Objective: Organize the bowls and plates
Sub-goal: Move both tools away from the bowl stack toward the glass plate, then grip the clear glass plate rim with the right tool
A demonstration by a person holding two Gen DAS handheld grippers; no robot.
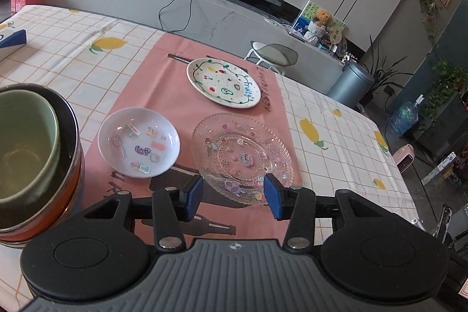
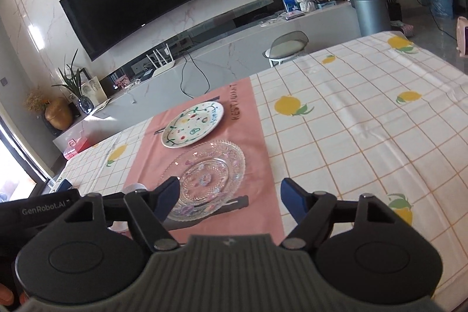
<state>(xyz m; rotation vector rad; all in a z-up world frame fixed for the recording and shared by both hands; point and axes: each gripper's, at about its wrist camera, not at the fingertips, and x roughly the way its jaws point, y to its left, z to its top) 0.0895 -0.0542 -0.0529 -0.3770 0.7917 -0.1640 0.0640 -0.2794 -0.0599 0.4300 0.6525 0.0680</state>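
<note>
Glass plate [image 1: 242,159] lies just ahead of my left gripper [image 1: 234,196], jaws wide, empty. White sticker dish [image 1: 138,141] ahead-left, painted plate [image 1: 223,82] beyond. Right gripper [image 2: 229,196] wide too, empty.

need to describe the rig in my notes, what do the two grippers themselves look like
Both match. The left gripper and the right gripper each have a grey ribbed body with a small round emblem, two black round discs at the sides, black linkage arms with silver rivets, and blue pads on the jaws. White "GenRobot.AI" lettering sits on a black body at the right view's left edge.
</note>
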